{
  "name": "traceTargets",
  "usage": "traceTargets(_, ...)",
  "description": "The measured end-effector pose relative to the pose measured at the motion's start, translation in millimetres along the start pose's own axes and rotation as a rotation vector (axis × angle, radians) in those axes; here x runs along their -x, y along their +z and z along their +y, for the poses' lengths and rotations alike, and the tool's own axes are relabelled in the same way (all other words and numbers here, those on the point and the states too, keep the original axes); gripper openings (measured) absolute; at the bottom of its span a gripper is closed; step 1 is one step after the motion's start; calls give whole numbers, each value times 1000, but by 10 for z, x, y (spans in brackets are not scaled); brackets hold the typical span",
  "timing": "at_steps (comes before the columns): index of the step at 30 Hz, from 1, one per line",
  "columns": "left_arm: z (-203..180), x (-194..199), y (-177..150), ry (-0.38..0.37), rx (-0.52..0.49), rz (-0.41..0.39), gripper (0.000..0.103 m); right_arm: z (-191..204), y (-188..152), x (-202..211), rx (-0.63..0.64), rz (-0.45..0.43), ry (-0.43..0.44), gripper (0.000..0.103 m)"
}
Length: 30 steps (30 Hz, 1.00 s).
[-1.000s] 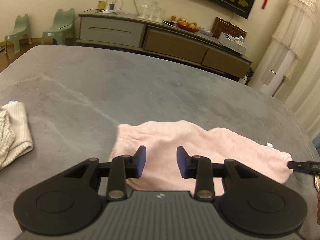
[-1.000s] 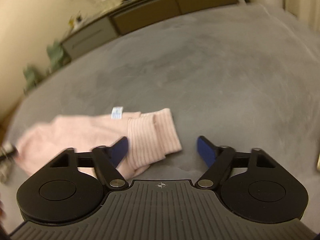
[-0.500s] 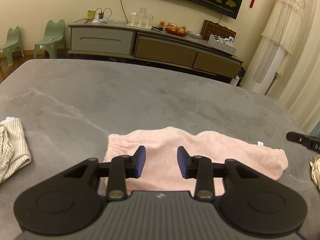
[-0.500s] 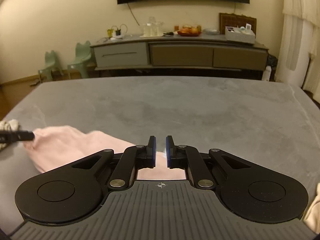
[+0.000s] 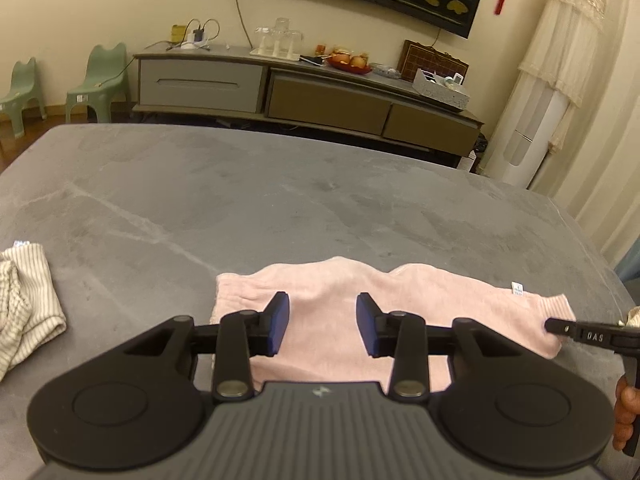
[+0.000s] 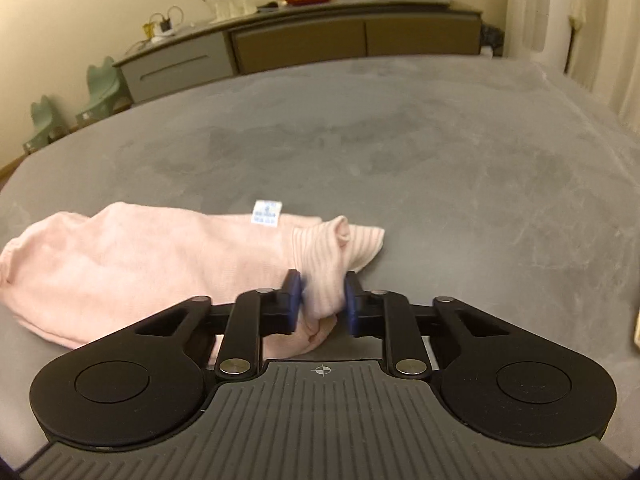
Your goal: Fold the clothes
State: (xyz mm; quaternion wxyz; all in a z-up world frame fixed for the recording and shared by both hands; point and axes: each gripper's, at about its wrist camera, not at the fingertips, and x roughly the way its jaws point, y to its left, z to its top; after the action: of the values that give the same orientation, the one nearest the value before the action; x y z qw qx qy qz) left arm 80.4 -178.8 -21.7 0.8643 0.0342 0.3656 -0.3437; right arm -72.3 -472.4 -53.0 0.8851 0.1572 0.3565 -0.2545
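Observation:
A pink knit garment lies folded lengthwise on the grey table, with its white label near the right end. My left gripper hovers over the garment's middle, jaws open and opening slightly, with nothing pinched. In the right wrist view, my right gripper has the ribbed hem of the pink garment bunched between its blue pads. Its jaws are easing open around the cloth. The right gripper's tip shows at the garment's right end in the left wrist view.
A cream striped garment lies crumpled at the table's left edge. A person's hand holds the right gripper at the far right. Beyond the table stand a low sideboard and two green chairs.
The right gripper went from open to shut on nothing, then came down onto the ribbed hem, which is now between its pads. The left gripper stayed over the garment's middle.

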Motion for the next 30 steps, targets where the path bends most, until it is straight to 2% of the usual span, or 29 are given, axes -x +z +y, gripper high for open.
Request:
traceTargets(2, 36, 27, 3, 4, 10, -7, 38, 104, 13, 49, 31, -35, -8, 17)
traceTargets(6, 141, 64, 36, 24, 54, -24, 38, 686, 109, 381, 268, -215, -19, 17)
traceTargets(7, 161, 60, 46, 27, 64, -25, 38, 872, 93, 426, 322, -240, 10, 17)
traceTargets(8, 177, 46, 50, 30, 71, -22, 38, 1020, 43, 392, 360, -228, 71, 18)
traceTargets(10, 199, 6, 38, 42, 75, -7, 38, 1318, -57, 325, 435, -203, 194, 52)
traceTargets(11, 206, -7, 23, 50, 73, 1, 38, 1441, -108, 288, 464, -191, 244, 82)
traceTargets(12, 212, -21, 9, 58, 70, 10, 38, 1461, -163, 236, 459, -186, 248, 87)
traceTargets(15, 254, -5, -12, 74, 74, 14, 38, 1359, -204, 195, 369, -171, 271, 75)
traceTargets(17, 289, 14, 4, 82, 85, 5, 39, 1266, -166, 242, 306, -180, 289, 72)
traceTargets(20, 353, -4, 26, 97, 127, 6, 39, 1231, -139, 43, 297, -120, 264, 62)
traceTargets(21, 378, -14, 29, 101, 147, 9, 39, 1225, -172, -35, 300, -96, 257, 62)
traceTargets(23, 455, -14, 29, 103, 200, 11, 39, 1219, -228, -170, 306, -51, 242, 66)
traceTargets(25, 588, 27, 32, 97, 280, 6, 39, 1268, -171, -91, 313, -35, 217, 66)
traceTargets(26, 669, 53, 37, 83, 325, 3, 40, 1332, -146, 23, 327, -75, 224, 67)
traceTargets(27, 750, 74, 43, 63, 370, 2, 41, 1408, -128, 136, 347, -115, 235, 77)
traceTargets(29, 879, 85, 44, 22, 438, 9, 43, 1674, -152, 357, 432, -185, 292, 91)
traceTargets(30, 922, 79, 34, 7, 458, 16, 44, 1846, -197, 420, 481, -200, 325, 91)
